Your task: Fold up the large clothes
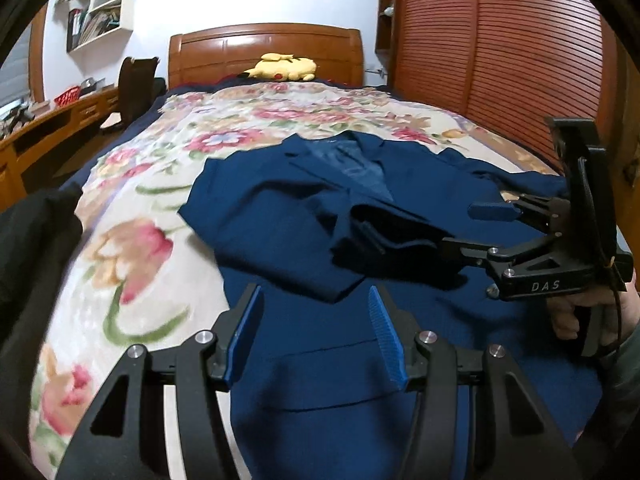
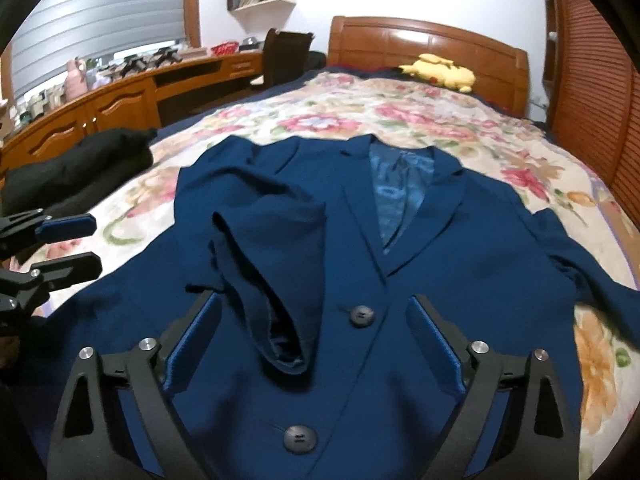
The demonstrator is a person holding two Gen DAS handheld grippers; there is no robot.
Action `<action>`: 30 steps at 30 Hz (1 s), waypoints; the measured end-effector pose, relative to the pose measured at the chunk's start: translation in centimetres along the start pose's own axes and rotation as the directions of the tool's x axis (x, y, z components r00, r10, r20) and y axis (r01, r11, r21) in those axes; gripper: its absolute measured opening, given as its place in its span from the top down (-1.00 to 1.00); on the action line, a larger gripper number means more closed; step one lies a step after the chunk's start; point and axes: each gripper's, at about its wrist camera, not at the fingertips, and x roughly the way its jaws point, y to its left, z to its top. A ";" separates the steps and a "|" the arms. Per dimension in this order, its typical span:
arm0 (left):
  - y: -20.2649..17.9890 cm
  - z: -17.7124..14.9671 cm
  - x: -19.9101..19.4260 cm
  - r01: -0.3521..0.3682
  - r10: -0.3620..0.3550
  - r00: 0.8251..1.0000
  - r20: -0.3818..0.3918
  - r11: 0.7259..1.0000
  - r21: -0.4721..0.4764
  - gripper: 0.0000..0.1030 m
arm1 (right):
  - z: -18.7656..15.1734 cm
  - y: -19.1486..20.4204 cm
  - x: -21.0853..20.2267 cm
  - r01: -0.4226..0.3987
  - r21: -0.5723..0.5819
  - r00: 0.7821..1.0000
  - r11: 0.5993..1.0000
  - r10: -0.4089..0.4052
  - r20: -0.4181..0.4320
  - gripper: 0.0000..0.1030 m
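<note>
A navy blue blazer (image 2: 440,264) lies face up on the floral bedspread (image 2: 400,108), collar toward the headboard. Its left sleeve (image 2: 272,264) is folded across the chest, cuff near the top button (image 2: 362,315). Its other sleeve (image 2: 592,268) lies out to the right. My right gripper (image 2: 316,312) is open just above the folded cuff and holds nothing; it also shows in the left wrist view (image 1: 452,226), over the blazer (image 1: 280,216). My left gripper (image 1: 316,300) is open and empty above the blazer's lower left hem; it also shows in the right wrist view (image 2: 94,244).
A black garment (image 2: 76,168) lies on the bed's left edge. A yellow plush toy (image 2: 440,72) rests by the wooden headboard (image 2: 400,40). A wooden desk (image 2: 120,100) and chair (image 2: 286,56) stand to the left, and a slatted wardrobe (image 1: 500,60) to the right.
</note>
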 end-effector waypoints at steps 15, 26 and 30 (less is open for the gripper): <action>0.5 -1.4 -0.5 -0.001 0.002 0.998 0.065 1.000 -0.010 -0.04 | -0.6 0.3 1.8 -0.026 -0.053 0.998 0.998 0.023 -0.064 0.91; 0.6 -1.6 0.2 -0.015 0.016 0.999 0.044 1.000 -0.016 -0.04 | 0.6 -6.3 -5.3 0.058 0.110 0.988 0.992 -0.073 0.134 0.94; 0.4 -1.6 0.3 -0.018 0.019 0.999 0.042 1.000 -0.009 -0.04 | 0.0 -9.7 -6.9 0.102 0.184 0.982 0.978 -0.129 0.142 0.95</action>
